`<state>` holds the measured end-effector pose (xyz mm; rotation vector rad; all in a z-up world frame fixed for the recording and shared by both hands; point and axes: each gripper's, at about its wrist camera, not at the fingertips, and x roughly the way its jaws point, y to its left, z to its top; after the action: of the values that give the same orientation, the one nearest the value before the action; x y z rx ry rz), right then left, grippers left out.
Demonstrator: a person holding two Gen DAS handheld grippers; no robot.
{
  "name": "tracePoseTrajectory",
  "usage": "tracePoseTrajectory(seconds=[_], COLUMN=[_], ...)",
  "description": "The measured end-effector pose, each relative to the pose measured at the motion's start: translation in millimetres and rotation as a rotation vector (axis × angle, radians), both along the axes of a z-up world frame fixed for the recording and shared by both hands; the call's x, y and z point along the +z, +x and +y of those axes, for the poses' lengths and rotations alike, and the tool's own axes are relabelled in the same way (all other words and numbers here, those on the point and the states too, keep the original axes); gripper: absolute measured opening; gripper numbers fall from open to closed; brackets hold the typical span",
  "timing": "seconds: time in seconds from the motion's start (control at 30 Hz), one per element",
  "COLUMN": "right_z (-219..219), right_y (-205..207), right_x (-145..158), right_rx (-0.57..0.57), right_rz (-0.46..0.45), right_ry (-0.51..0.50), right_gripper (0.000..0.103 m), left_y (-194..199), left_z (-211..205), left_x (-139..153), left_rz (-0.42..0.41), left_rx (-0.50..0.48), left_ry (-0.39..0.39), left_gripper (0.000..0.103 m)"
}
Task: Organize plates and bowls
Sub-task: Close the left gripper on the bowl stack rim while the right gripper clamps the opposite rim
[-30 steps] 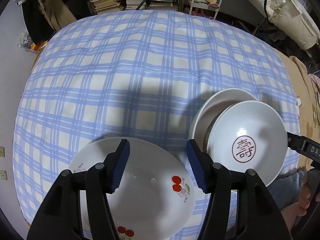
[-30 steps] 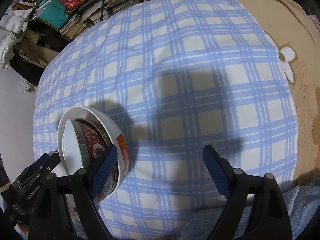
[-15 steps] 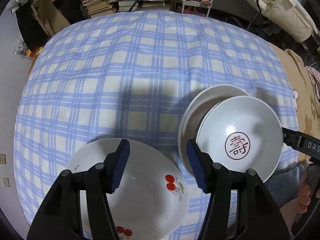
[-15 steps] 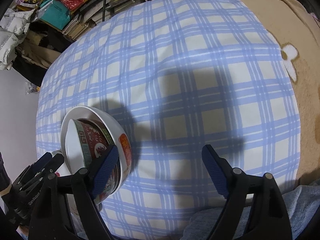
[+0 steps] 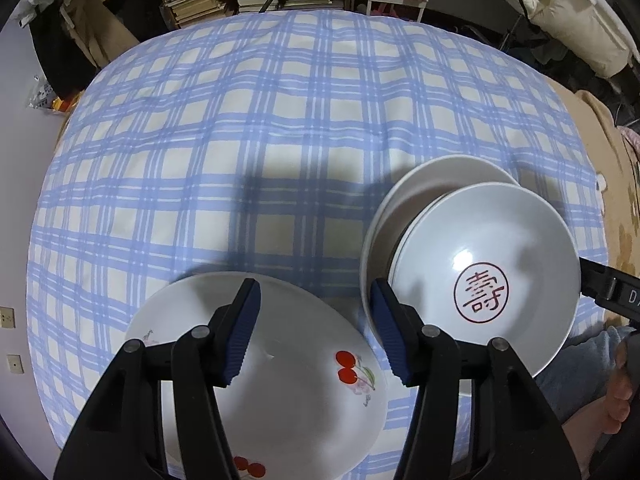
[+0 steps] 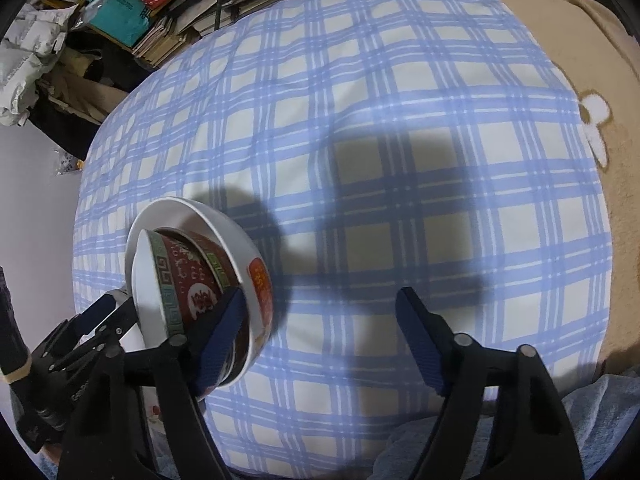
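On the plaid cloth (image 5: 280,128), bowls (image 5: 480,264) sit nested, the plate (image 5: 288,384) apart; both grippers, left (image 5: 316,332) and right (image 6: 320,340), gape empty.

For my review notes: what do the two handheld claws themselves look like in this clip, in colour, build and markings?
Both claws match. The left claw and right claw have glossy black plastic frames with two arms each, joined by round grey pivot pins. The fingers carry dark blue, finely ribbed pads. The right claw's body, seen from the left camera, bears white lettering, cut off at the frame edge. No cables or sleeves are visible.
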<state>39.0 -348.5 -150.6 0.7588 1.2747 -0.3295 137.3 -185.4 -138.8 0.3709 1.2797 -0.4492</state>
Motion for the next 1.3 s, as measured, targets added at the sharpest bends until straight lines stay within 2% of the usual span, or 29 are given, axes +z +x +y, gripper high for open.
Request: tracePoseTrajectory(seconds=[0.37,0.67,0.7,0.73,0.87,1.0,1.23,1.3], right_z=[-2,0,0,1,4,14,16,19], right_y=[0,1,1,1,3,8,11,11], right_x=[-2,-1,-1,-1,-1,6,6,6], right_rx=[-0.003,-0.001,0.000,0.000,0.006,0.052,0.071,0.074], right_rz=[0.000,0.003,0.002,0.000,-0.022,-0.036,-0.051,-0.053], right_ry=[0.008,0.001,0.002,0.002,0.024,-0.027,-0.010,-0.016], right_gripper=[0.081,0.081,0.081,0.081,0.066,0.055,0.033,0.032], left_y=[8,7,7,6,6,3,6,6], left_z=[10,2,0,-1,-6,-10,-6,-7], left_x=[13,0,0,0,-1,-2,-3,-2], left_rz=[0.032,0.026,0.023,0.029,0.033,0.010,0.023,0.016], left_rx=[0.005,0.013,0.012,0.009,0.010,0.018,0.022,0.010], left_ry=[-0.062,-0.006,0.000,-0.006,-0.001,0.020,0.009,0.013], left_gripper=[0.054,0.054,0.052,0.045,0.038,0.036,0.033,0.031])
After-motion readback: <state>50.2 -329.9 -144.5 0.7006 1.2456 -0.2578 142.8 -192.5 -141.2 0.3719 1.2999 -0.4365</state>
